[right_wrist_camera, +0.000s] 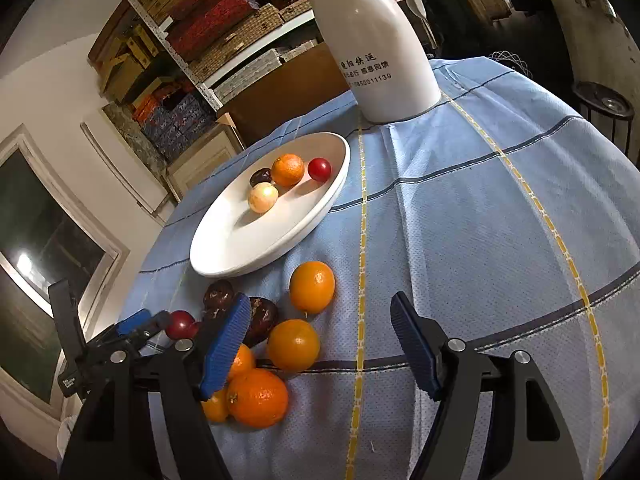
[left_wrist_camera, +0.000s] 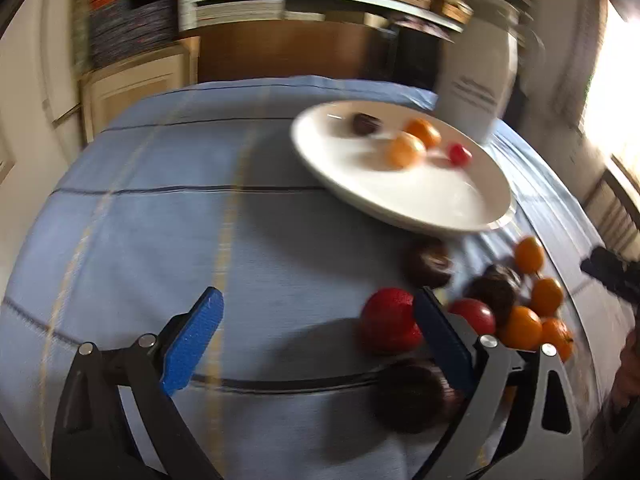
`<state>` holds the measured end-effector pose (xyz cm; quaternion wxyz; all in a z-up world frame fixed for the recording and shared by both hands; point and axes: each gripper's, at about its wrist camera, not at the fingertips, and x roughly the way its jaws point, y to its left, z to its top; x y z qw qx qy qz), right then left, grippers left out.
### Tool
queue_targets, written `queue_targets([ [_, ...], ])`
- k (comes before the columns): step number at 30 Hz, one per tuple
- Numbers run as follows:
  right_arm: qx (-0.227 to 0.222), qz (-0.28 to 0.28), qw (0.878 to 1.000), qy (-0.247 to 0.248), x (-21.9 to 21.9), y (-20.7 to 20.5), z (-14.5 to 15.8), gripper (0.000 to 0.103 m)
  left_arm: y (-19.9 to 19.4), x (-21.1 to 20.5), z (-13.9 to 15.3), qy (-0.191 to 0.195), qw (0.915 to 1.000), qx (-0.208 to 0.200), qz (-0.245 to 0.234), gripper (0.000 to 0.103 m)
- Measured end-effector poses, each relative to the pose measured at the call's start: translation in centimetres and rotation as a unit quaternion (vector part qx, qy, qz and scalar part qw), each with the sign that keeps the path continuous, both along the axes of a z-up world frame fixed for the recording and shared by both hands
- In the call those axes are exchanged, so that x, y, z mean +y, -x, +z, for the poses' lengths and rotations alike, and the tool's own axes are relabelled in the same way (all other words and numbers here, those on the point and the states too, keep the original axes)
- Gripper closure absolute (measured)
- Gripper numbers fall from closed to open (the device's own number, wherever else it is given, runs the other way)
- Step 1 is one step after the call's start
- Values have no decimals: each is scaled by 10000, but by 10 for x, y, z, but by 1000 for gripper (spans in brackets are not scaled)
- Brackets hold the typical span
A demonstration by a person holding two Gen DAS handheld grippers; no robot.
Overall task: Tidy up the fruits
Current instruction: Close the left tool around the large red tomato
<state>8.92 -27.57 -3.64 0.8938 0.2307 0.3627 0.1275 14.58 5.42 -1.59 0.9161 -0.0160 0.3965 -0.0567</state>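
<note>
A white plate (right_wrist_camera: 224, 256) on the blue cloth holds two oranges (right_wrist_camera: 287, 169), a red fruit (right_wrist_camera: 319, 169) and a dark fruit (right_wrist_camera: 260, 177); the plate also shows in the left wrist view (left_wrist_camera: 440, 204). Loose oranges (right_wrist_camera: 312, 286), dark fruits (right_wrist_camera: 262, 320) and red fruits (right_wrist_camera: 181, 324) lie in front of it. My left gripper (left_wrist_camera: 316, 332) is open and empty, with a red fruit (left_wrist_camera: 386, 320) just inside its right finger and a dark fruit (left_wrist_camera: 412, 396) below. My right gripper (right_wrist_camera: 320, 340) is open and empty over the cloth, beside the oranges. The left gripper also shows in the right wrist view (right_wrist_camera: 136, 326).
A tall white thermos jug (right_wrist_camera: 376, 48) stands behind the plate. The table is covered by a blue checked cloth (right_wrist_camera: 480, 220). Shelves with stacked boxes (right_wrist_camera: 224, 28) line the wall behind. A window (left_wrist_camera: 616, 92) glares at the right.
</note>
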Motion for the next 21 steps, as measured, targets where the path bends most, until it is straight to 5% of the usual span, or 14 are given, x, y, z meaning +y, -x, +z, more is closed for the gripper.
queue_targets([
  [5,21,32,10000,18,2,-1,0,30,7,21,1,367,9992,17,148,10],
  [8,33,42,10000,38,4,-1,0,30,8,9,-3,174,9998,63,-10,14],
  [14,56,53,10000,60,4,-2,-2,30,3,-8,-19,-346,9989,276,-166,43],
  [21,76,94,9997,190,10,-2,-3,30,-4,-10,-15,-491,9987,15,-159,44],
])
